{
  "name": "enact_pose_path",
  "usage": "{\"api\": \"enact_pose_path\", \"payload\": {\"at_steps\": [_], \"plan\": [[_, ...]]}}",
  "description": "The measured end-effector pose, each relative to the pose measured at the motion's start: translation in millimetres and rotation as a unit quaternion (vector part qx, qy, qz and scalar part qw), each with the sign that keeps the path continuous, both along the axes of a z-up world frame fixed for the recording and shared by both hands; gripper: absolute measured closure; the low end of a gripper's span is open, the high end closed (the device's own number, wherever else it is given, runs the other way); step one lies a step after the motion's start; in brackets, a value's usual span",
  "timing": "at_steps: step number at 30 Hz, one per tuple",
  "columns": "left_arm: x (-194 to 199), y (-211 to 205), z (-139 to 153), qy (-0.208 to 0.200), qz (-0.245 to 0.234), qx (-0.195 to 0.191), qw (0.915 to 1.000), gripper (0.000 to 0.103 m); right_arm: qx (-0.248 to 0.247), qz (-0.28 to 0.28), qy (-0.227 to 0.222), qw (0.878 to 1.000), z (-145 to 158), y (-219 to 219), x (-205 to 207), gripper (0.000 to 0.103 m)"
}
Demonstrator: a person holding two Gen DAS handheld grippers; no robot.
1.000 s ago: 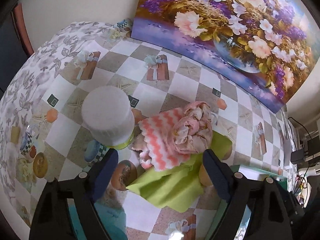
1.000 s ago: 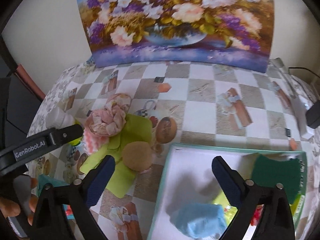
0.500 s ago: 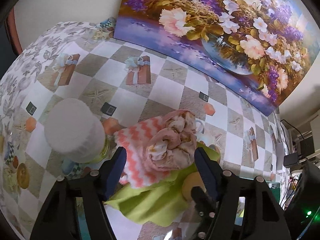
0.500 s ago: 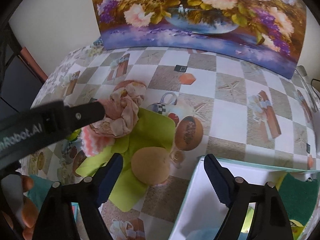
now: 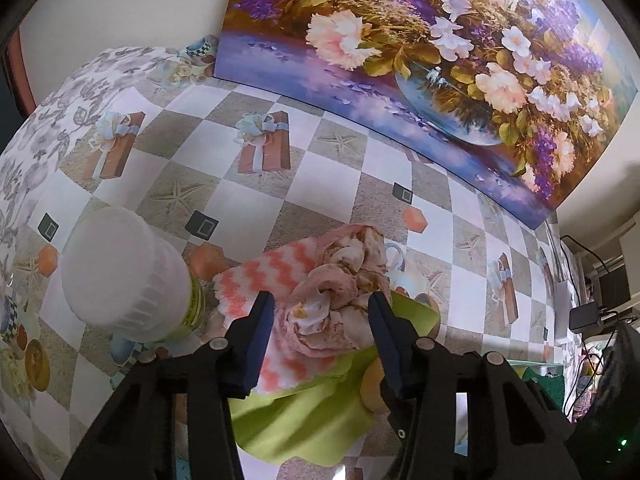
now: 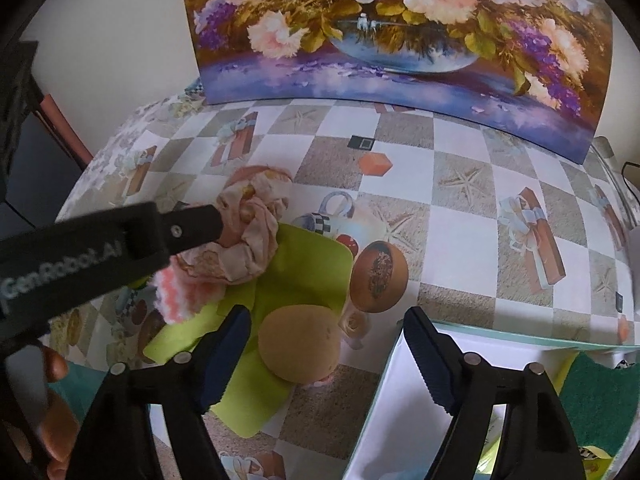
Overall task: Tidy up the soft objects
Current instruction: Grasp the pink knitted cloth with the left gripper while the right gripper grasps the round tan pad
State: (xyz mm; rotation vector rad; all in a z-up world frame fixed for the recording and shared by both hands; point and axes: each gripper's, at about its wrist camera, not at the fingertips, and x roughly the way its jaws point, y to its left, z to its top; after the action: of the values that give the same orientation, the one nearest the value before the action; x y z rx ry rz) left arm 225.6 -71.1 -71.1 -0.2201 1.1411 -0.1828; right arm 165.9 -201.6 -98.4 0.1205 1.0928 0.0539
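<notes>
Now the left gripper (image 5: 322, 320) has just been closing, its jaws flanking the pink crumpled cloth (image 5: 340, 300) atop the zigzag towel (image 5: 248, 284); contact I cannot tell. Just left stands a white jar (image 5: 120, 272). The right gripper (image 6: 326, 344) gapes around the tan sponge (image 6: 298, 344), beside the tray's edge (image 6: 384, 380); the far desk (image 6: 460, 200) lies open.

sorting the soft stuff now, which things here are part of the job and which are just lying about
Job:
- pink crumpled cloth
- zigzag towel
- green cloth
- tan sponge
- box

Lying about:
- white-capped jar
- flower painting
</notes>
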Motion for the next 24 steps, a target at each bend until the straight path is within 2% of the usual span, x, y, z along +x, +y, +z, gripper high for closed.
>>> {"api": "enact_pose_path", "payload": {"at_steps": [4,7,13,16,24], "plan": [[0,0,0,-0.003,0.002,0.003,1.0,0.057,0.007,0.002,-0.008,1.0,7,-1,-1,0.023],[1,1,-3,0.0,0.006,0.004,1.0,0.059,0.026,0.003,0.001,1.0,0,0,1,0.023],[2,2,-8,0.003,0.01,0.019,0.9998,0.066,0.025,0.003,0.008,1.0,-10,6,2,0.026],[2,3,-10,0.003,0.01,0.027,0.9996,0.071,0.022,-0.001,0.012,1.0,-13,5,3,0.032],[2,3,-12,0.006,0.01,0.039,0.9992,0.08,0.001,0.005,0.015,1.0,-17,10,3,0.034]]}}
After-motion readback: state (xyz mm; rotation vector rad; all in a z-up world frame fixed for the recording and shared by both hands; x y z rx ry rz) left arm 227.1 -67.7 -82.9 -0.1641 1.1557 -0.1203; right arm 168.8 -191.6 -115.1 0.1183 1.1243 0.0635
